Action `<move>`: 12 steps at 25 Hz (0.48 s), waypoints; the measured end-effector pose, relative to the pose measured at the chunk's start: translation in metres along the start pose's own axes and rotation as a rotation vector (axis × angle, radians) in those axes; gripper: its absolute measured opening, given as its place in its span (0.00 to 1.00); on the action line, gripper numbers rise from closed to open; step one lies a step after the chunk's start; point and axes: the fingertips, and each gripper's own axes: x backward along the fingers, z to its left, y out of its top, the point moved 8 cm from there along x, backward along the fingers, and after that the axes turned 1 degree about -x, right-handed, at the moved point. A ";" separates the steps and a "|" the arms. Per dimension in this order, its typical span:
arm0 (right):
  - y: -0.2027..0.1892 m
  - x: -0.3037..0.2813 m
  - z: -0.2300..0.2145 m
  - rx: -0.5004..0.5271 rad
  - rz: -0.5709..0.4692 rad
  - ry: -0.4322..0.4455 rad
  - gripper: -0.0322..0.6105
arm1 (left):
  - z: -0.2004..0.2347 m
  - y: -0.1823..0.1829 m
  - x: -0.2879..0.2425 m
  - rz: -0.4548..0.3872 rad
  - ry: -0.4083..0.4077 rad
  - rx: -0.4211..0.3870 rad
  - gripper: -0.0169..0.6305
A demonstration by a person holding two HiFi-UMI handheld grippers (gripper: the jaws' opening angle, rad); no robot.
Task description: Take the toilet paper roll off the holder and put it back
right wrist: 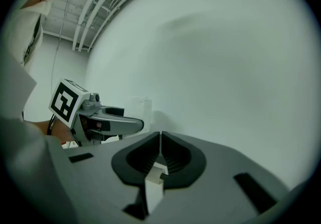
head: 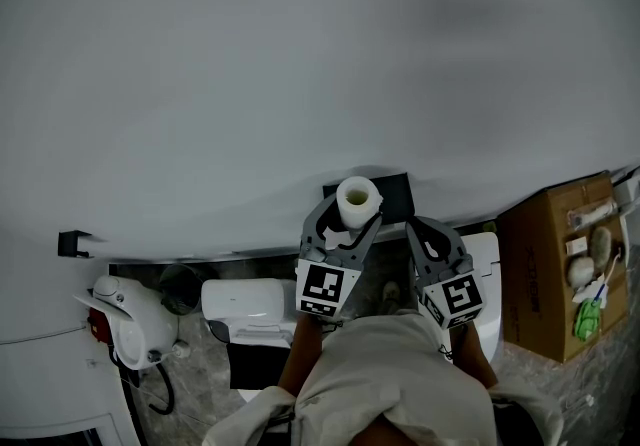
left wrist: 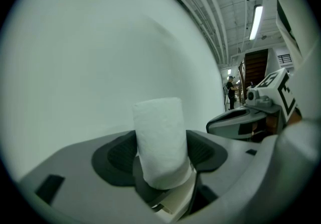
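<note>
Bare wall point(head: 300, 84) backs roll point(head: 357, 196) in left hand-held gripper point(head: 349, 217)

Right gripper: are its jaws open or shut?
Shut: in the right gripper view, the right gripper has its jaws meeting along one line, nothing between them.

Toilet paper roll point(head: 357, 198) in left hand-held gripper point(head: 351, 213)

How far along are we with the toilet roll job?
Done: the left gripper is clamped on the toilet paper roll, held upright. In hand: the roll sits right by the black holder on the wall; whether it is clear of it I cannot tell. Remaining: seat it back on the holder and let go. The right gripper is shut and empty.
</note>
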 end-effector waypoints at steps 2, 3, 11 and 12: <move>0.001 0.003 0.003 0.002 -0.004 -0.005 0.06 | -0.001 0.002 0.004 -0.014 0.002 -0.002 0.50; 0.002 0.005 0.005 0.005 -0.012 -0.009 0.06 | -0.002 0.003 0.006 -0.022 0.003 -0.002 0.50; 0.003 0.019 0.022 0.012 -0.027 -0.040 0.06 | -0.006 0.008 0.027 -0.059 -0.014 -0.010 0.50; 0.003 0.021 0.025 0.014 -0.028 -0.044 0.06 | -0.006 0.008 0.030 -0.063 -0.016 -0.012 0.50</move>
